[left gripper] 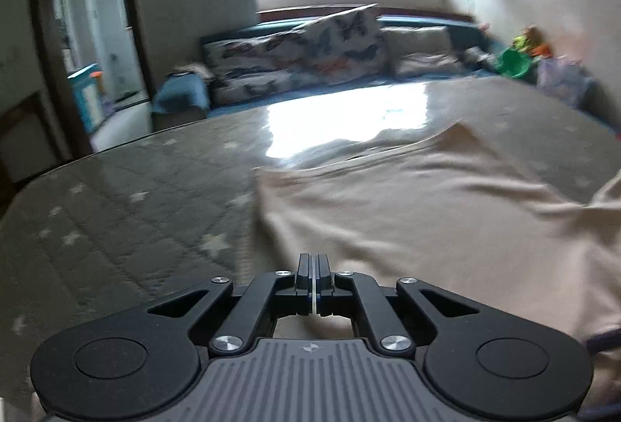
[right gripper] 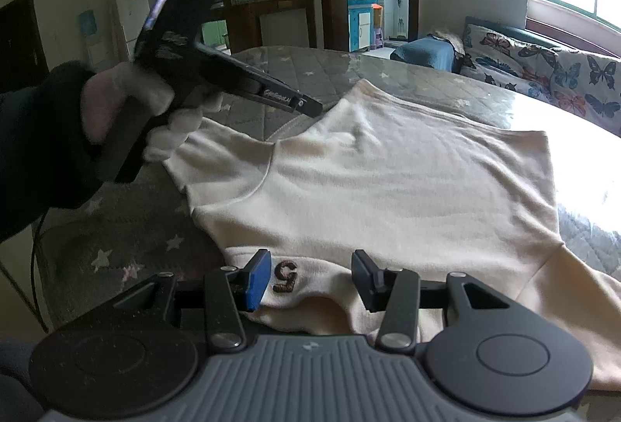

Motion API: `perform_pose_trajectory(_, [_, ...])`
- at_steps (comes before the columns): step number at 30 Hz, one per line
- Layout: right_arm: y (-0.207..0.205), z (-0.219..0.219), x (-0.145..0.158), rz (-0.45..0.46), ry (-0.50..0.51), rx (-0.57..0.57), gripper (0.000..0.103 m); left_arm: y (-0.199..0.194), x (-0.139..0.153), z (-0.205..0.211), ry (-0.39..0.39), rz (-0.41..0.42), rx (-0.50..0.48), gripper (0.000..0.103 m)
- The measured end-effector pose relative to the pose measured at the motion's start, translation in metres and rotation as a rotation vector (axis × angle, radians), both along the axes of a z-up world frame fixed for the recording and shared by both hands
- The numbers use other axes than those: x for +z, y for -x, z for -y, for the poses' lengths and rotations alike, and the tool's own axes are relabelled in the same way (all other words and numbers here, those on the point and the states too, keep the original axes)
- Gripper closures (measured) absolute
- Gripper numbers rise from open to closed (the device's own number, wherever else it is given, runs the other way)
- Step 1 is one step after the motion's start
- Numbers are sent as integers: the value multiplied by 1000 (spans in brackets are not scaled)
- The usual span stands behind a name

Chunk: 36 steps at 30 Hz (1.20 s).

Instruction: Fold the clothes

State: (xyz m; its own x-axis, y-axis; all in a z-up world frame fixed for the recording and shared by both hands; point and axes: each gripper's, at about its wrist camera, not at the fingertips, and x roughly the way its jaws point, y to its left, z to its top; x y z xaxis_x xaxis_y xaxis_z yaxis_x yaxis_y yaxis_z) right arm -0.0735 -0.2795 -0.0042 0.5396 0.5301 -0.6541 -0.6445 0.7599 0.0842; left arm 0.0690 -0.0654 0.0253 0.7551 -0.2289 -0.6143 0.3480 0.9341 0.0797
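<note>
Nearest you, your right gripper (right gripper: 310, 276) sits with its jaws apart over the hem of the cream shirt (right gripper: 388, 181). The stitched "5" (right gripper: 285, 276) lies between the pads, and neither pad seems to press the cloth, so that hand is grasping nothing. If you close here without dropping lower, you could pinch only the top layer, or miss the cloth entirely.

At about ten o'clock in the right wrist view, your gloved left hand (right gripper: 128, 99) holds the left gripper (right gripper: 316, 109), tip down at the shirt's far-left edge near the collar. In its own view the left gripper (left gripper: 312, 263) is clenched tight with the pads together. Whether any cloth is caught in them I cannot tell, because the tips hide the contact. If nothing is caught, lifting will leave that corner behind and the fold will go lopsided.

The shirt lies spread, a little rumpled, on the quilted, star-printed table (right gripper: 128, 239), with its far edge toward twelve o'clock. The tabletop has a glossy glare (left gripper: 330, 119) near the window, so it is probably slick. Drag one side faster than the other and the whole shirt may slide or skew rather than fold.

Beyond, at one o'clock, the butterfly sofa (right gripper: 543, 72) is well clear.
</note>
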Motion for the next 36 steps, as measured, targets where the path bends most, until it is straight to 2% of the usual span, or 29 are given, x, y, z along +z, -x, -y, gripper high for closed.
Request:
perform_pose_trajectory(4, [1, 0, -1, -12, 4, -2, 57, 13, -12, 17, -94, 6, -84, 100])
perform_pose_trajectory(6, [3, 0, -4, -21, 15, 2, 57, 14, -23, 19, -141, -2, -83, 100])
perform_pose_trajectory(9, [7, 2, -4, -21, 24, 5, 57, 16, -26, 17, -175, 28, -71, 99])
perform_pose_trajectory(12, [10, 7, 3, -10, 3, -9, 57, 20, -17, 16, -158, 31, -64, 99])
perform_pose_trajectory(20, [15, 28, -1, -56, -30, -81, 57, 41, 7, 38, -71, 63, -140, 98])
perform_pose_trajectory(23, [23, 45, 9, -47, -88, -126, 57, 47, 12, 47, -25, 62, -172, 96])
perform_pose_trajectory(27, [26, 85, 16, -21, -112, -308, 58, 55, 14, 65, 23, 54, -237, 94])
perform_pose_trajectory(32, [17, 152, 8, -26, -130, -632, 60, 70, 11, 94, 54, 39, -339, 94])
perform_pose_trajectory(36, [11, 196, 1, 22, -81, -864, 61, 81, 5, 119, 49, 24, -424, 94])
